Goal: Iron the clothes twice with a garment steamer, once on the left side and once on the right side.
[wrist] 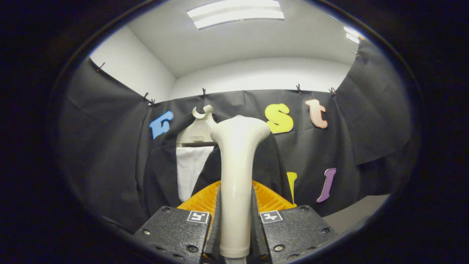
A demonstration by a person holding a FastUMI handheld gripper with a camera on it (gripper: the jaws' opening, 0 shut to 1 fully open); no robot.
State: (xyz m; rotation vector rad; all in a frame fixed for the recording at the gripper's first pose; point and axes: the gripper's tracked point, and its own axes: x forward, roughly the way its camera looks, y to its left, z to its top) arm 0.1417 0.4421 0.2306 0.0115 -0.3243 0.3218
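My gripper (pixel 236 205) is shut on the cream-white garment steamer (pixel 237 165), both fingers pressing its handle. The steamer stands upright between the fingers, its wide head at the top. Beyond it a dark jacket (pixel 165 165) over a white shirt (pixel 188 168) hangs on a cream hanger (pixel 199 128) against the booth's cloth wall. The steamer head sits in front of the garment's right half, hiding the collar there. Whether the head touches the cloth I cannot tell.
The black cloth wall (pixel 366 128) surrounds the garment on both sides. A pale tabletop (pixel 359 212) shows low at the right. White walls and a ceiling light (pixel 236 13) rise above the cloth.
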